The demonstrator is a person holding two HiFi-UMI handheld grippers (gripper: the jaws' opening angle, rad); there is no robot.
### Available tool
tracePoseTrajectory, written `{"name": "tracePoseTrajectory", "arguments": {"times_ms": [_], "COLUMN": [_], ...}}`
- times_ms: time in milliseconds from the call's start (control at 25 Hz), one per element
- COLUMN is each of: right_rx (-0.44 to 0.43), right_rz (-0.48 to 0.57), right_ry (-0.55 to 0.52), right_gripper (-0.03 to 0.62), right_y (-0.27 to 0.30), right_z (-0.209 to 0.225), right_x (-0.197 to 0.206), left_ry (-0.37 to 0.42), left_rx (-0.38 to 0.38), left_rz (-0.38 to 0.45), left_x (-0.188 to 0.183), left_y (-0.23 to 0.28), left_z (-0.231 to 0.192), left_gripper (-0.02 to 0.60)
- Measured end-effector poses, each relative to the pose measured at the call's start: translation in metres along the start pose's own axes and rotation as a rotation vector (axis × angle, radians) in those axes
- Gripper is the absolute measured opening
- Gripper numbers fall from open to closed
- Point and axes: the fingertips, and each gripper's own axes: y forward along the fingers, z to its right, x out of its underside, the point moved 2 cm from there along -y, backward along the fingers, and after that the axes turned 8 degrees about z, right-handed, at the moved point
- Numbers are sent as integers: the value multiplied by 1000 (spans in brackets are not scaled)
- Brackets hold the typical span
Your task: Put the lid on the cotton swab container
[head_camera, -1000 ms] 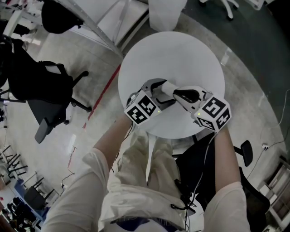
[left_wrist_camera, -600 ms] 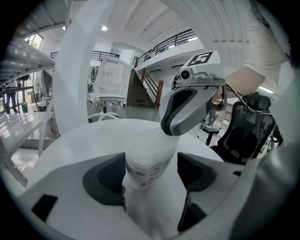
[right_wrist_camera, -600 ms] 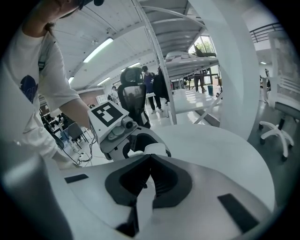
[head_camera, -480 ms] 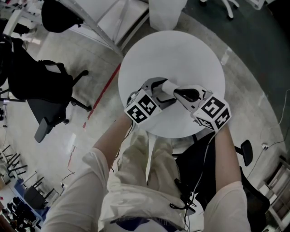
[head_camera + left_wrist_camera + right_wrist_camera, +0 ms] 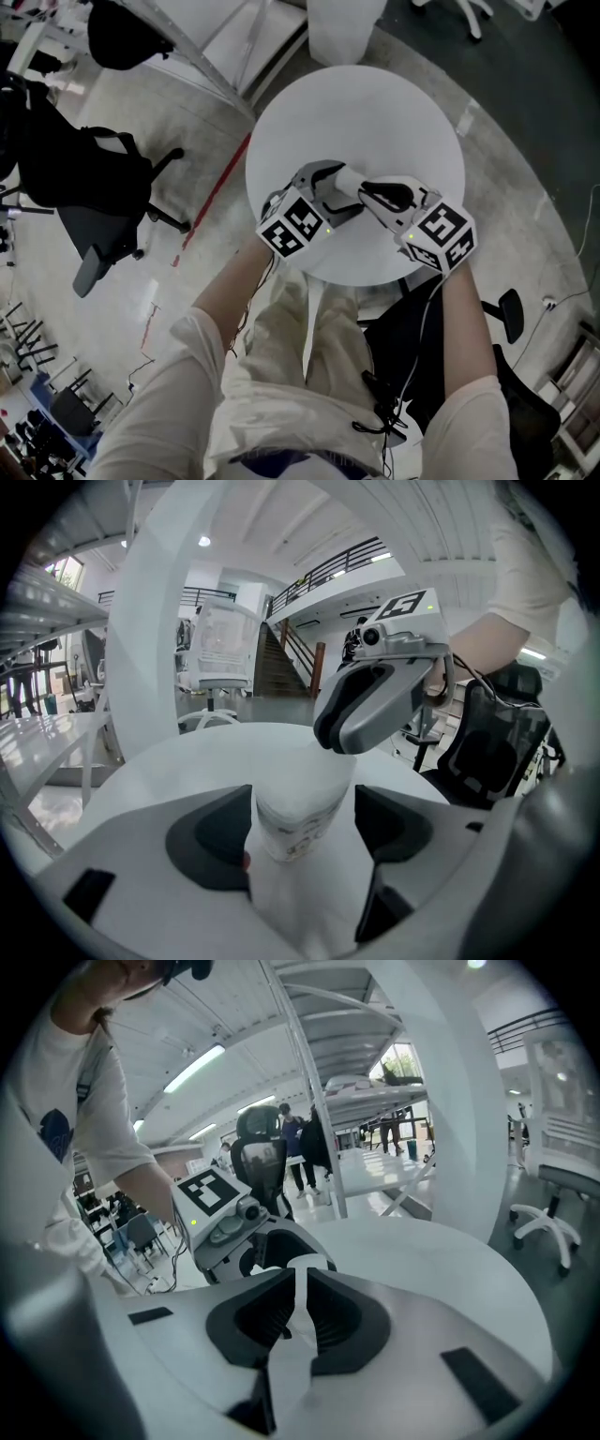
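The white cotton swab container (image 5: 298, 808) stands upright between my left gripper's (image 5: 302, 832) pads, and that gripper is shut on it above the round white table (image 5: 356, 103). In the head view the container (image 5: 348, 179) shows between the two grippers near the table's front. My right gripper (image 5: 302, 1321) reaches in from the right with the thin white lid (image 5: 300, 1302) edge-on between its pads. Its jaws are opening, but the pads still touch the lid. From the left gripper view, the right gripper (image 5: 375, 700) sits right over the container's top, hiding how the lid meets it.
A black office chair (image 5: 94, 187) stands on the floor to the left, and a white chair (image 5: 342, 28) is beyond the table's far edge. A red floor line (image 5: 211, 202) runs left of the table. The person's legs are right below the table's near edge.
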Motion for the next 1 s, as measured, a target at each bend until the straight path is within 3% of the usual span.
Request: {"name": "tracePoseTrajectory", "arguments": {"times_ms": [240, 400, 640, 760, 840, 1000], "right_rx": [133, 223, 362, 502, 572, 621], "right_rz": [211, 304, 450, 530, 582, 698], "right_ry": [114, 135, 131, 94, 58, 18], "right_gripper": [74, 83, 77, 55, 40, 21], "right_y": [-16, -33, -80, -112, -131, -161], "right_z": [11, 10, -16, -23, -31, -53], "right_x": [-25, -49, -115, -159, -186, -224], "left_ry": [42, 83, 107, 144, 126, 112], "left_rx": [-30, -85, -269, -420, -506, -589], "left_rz": [51, 135, 342, 486, 570, 667], "left_x": [-19, -56, -161, -224, -255, -292], "left_y": [-20, -52, -116, -154, -178, -208], "left_z": [-4, -4, -7, -10, -8, 6], "left_gripper": [341, 341, 340, 309, 269, 197]}}
